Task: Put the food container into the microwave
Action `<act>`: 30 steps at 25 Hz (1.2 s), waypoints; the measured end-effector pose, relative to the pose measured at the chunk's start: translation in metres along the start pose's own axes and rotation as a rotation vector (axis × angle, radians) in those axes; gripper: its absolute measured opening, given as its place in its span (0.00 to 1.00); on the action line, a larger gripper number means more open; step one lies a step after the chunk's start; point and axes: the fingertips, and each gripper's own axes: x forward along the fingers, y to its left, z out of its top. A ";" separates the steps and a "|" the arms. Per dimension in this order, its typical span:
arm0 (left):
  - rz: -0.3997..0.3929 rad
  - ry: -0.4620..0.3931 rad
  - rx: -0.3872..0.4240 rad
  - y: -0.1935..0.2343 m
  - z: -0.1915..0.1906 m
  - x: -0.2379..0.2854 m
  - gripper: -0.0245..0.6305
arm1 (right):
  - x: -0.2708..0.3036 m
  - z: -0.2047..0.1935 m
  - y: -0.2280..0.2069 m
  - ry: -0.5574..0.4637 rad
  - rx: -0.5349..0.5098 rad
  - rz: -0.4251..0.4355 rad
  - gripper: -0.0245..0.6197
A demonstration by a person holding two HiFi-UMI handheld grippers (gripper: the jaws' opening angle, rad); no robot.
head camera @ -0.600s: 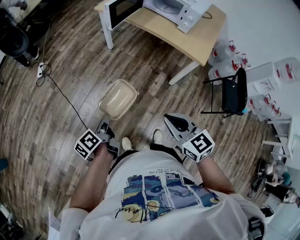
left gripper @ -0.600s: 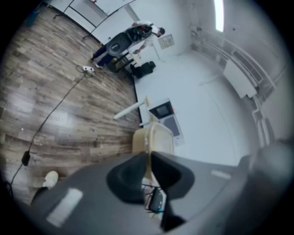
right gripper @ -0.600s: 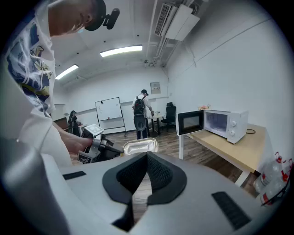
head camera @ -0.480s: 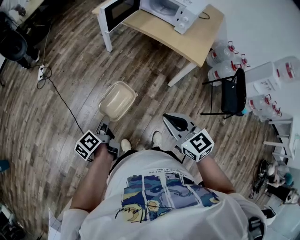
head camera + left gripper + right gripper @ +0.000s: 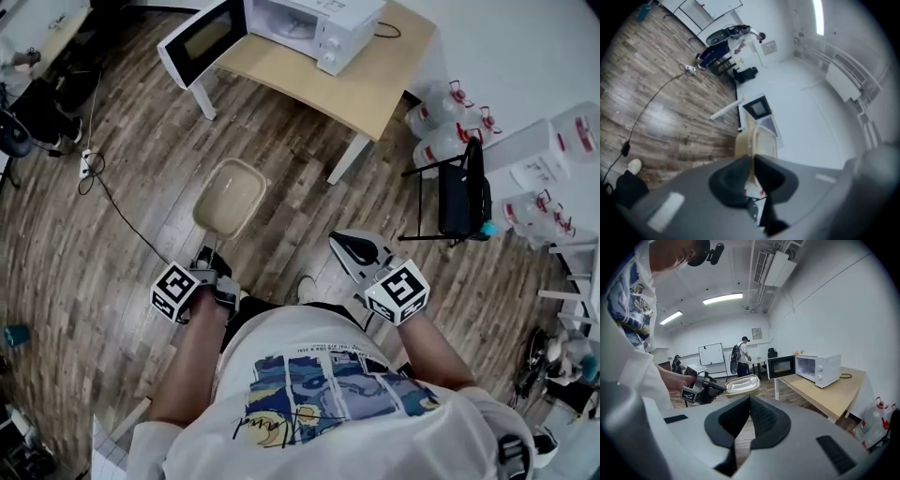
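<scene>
From the head view we saw the left hand-held gripper (image 5: 212, 255) clenched on the near rim of the food container (image 5: 228, 195), which it held out above the wooden floor (image 5: 122, 187), well apart from the microwave (image 5: 314, 21). The microwave stood on the counter (image 5: 375, 84) with its door (image 5: 199, 36) swung open. The right hand-held gripper (image 5: 349, 246) pointed forward, carrying nothing. In the left gripper view we saw the jaws pressed on the thin edge of the food container (image 5: 758, 140), with the microwave (image 5: 759, 108) beyond it. In the right gripper view we saw the right hand-held gripper (image 5: 750, 404) closed on nothing, the food container (image 5: 742, 385) gripped by the left hand-held gripper (image 5: 710, 386), and the open microwave (image 5: 818, 369) on the counter (image 5: 834, 397).
</scene>
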 end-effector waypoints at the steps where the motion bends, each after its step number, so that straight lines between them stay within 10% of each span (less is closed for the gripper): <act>1: 0.000 -0.008 -0.001 -0.006 -0.005 0.005 0.10 | -0.005 -0.002 -0.008 -0.002 -0.002 0.002 0.05; 9: 0.005 -0.013 -0.006 -0.038 -0.026 0.051 0.10 | -0.016 -0.016 -0.060 0.005 0.010 0.015 0.16; 30: -0.087 0.170 0.059 -0.090 0.111 0.295 0.10 | 0.151 0.082 -0.185 0.009 0.090 -0.159 0.10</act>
